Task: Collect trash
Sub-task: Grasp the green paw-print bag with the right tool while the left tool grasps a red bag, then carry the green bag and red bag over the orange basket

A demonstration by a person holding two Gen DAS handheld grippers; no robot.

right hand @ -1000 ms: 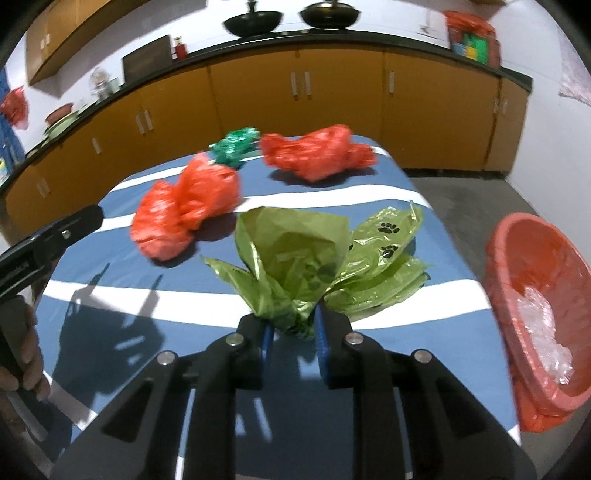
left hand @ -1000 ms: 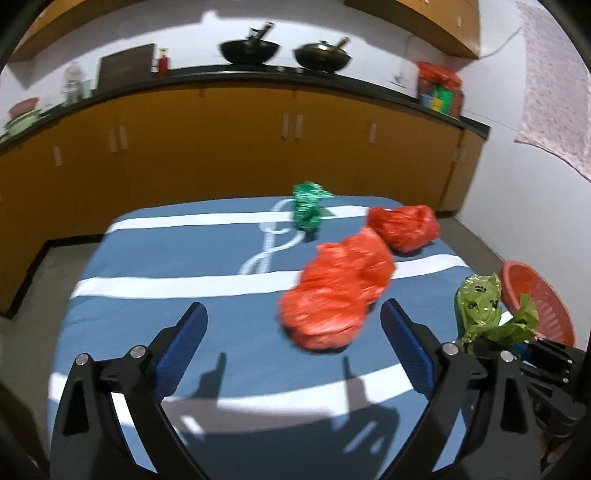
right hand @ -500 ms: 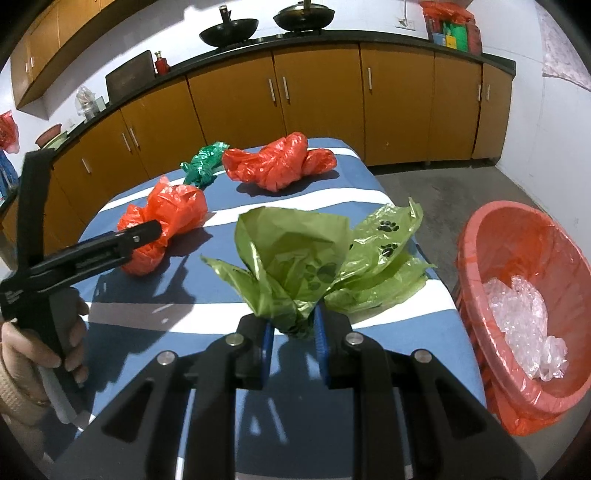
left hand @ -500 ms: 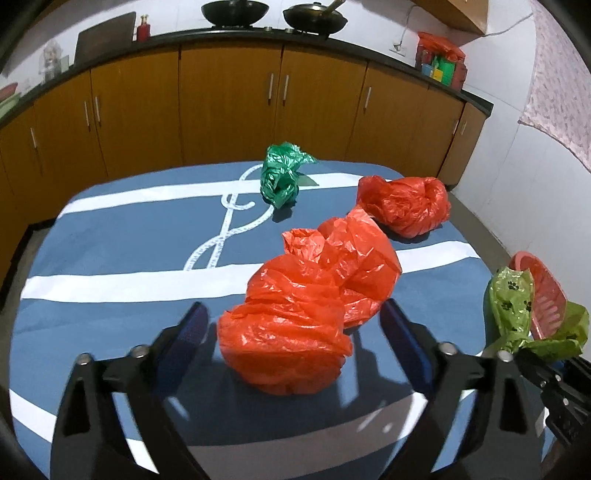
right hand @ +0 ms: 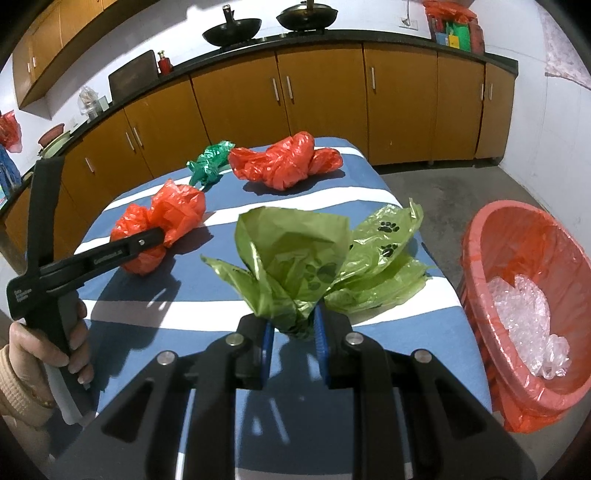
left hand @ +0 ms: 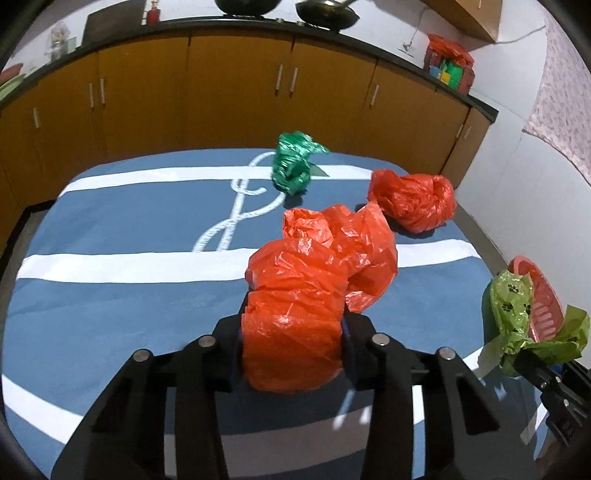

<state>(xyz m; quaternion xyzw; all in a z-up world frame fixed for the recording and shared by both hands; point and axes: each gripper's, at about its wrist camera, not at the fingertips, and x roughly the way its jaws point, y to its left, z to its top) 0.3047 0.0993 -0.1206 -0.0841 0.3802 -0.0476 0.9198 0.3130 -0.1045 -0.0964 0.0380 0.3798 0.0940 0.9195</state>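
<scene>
Grippers are both angling downward over a blue tablecloth [left hand: 110, 306] with white stripes and a white rope motif. The left gripper [left hand: 291, 343] has just been closing its jaws, and its blue pads are now pressing on both sides of the near end of a crumpled red plastic bag [left hand: 314, 288], which is lying on the cloth near the table's middle. In the right wrist view a person's left hand [right hand: 48, 350], in a beige sleeve, is wrapping around that gripper's handle at the lower left. The right gripper [right hand: 293, 339] is keeping its fingers narrow, pinching the gathered base of an olive-green plastic bag [right hand: 306, 266] printed with black paw marks; that bag is fanning upward above the table's near right edge. Bags are numbering four in total: two red, one dark green, one olive-green. The second red plastic bag [right hand: 284, 162] is sitting at the far right of the table, well apart from both grippers, and the dark green plastic bag [left hand: 293, 162] is resting just beside it at the far edge. One red basket [right hand: 532, 295], lined with red plastic and holding clear crumpled plastic film [right hand: 524, 317], is standing on the floor just beside the table's right side. Two black woks [right hand: 232, 31] are sitting on the counter behind, above brown cabinets [right hand: 325, 99]. White lettering is showing on the left gripper's arm and body, too small to read.
</scene>
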